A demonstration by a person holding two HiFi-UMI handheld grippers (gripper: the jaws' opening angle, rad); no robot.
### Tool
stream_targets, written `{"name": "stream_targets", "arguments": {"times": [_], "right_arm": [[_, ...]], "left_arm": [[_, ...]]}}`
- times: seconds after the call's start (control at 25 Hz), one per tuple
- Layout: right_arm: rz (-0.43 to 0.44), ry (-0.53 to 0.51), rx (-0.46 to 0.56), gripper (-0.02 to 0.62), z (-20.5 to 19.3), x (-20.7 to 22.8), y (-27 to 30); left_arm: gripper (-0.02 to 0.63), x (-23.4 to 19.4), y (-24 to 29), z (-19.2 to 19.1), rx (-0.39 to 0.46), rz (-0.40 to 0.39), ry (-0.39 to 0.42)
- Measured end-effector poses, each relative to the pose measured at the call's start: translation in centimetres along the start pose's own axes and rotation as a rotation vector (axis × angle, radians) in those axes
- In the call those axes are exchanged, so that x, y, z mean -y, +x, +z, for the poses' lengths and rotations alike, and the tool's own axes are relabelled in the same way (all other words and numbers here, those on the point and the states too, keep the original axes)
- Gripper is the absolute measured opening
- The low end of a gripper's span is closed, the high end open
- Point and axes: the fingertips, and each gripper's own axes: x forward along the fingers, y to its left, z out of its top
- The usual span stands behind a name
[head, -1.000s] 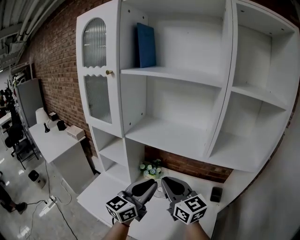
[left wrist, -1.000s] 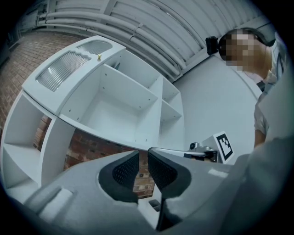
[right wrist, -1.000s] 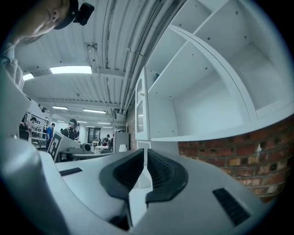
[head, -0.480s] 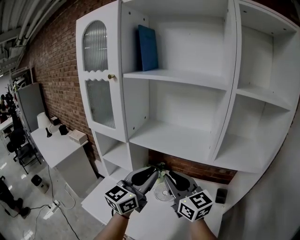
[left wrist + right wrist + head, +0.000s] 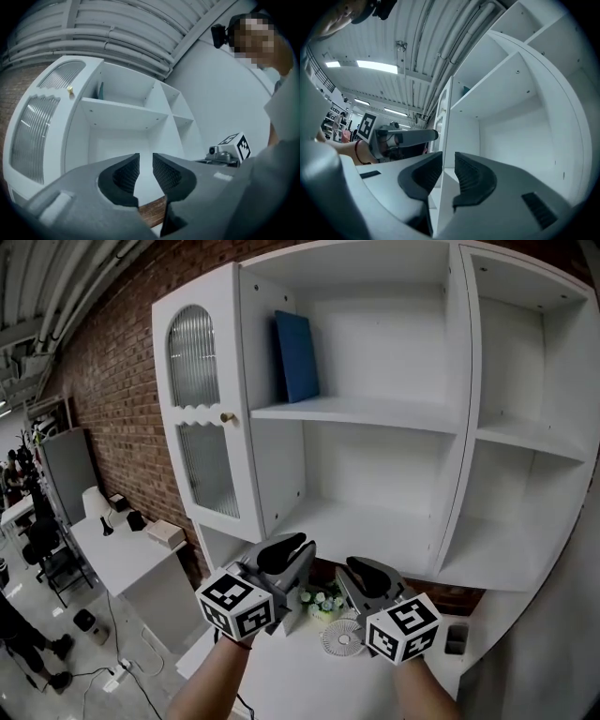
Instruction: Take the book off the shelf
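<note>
blue book [image 5: 296,357], white shelf [image 5: 375,413], red brick wall [image 5: 112,381], ribbed glass door [image 5: 192,357]

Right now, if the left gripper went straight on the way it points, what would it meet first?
The left gripper would probably meet the back wall of the middle compartment, below the shelf holding the blue book; depth is unclear.

Shelf unit [image 5: 459,427]: white, split into open compartments, set against a brick wall, with a ribbed-glass door [image 5: 192,381] on its left side.
Top shelf [image 5: 375,415]: a blue book [image 5: 297,357] stands upright at the left end, close to the side wall.
Counter [image 5: 300,681] under the shelves: a small bunch of flowers [image 5: 319,600], a round white slatted disc [image 5: 342,637] just beside it, and a small dark object [image 5: 456,638] further right.
Low table [image 5: 117,545] at far left: a flat box [image 5: 164,533] and a few small dark items.
</note>
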Motion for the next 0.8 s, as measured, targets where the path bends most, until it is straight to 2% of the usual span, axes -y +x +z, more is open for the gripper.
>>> {"name": "stream_targets", "arguments": {"times": [0.16, 0.36, 0.8], "right_arm": [[-0.015, -0.020, -0.012, 0.080, 1.3, 1.1, 1.3], [-0.029, -0.017, -0.010, 0.080, 2.7, 2.0, 2.3], [-0.013, -0.020, 0.019, 0.084, 5.2, 2.4, 3.5]], "left_arm": [[0.073, -1.2, 1.0, 1.8, -0.018, 0.002, 0.034], [0.081, -2.0, 1.7, 2.2, -0.042, 0.003, 0.039], [0.092, -3.5, 2.7, 4.2, -0.068, 0.029, 0.088]]}}
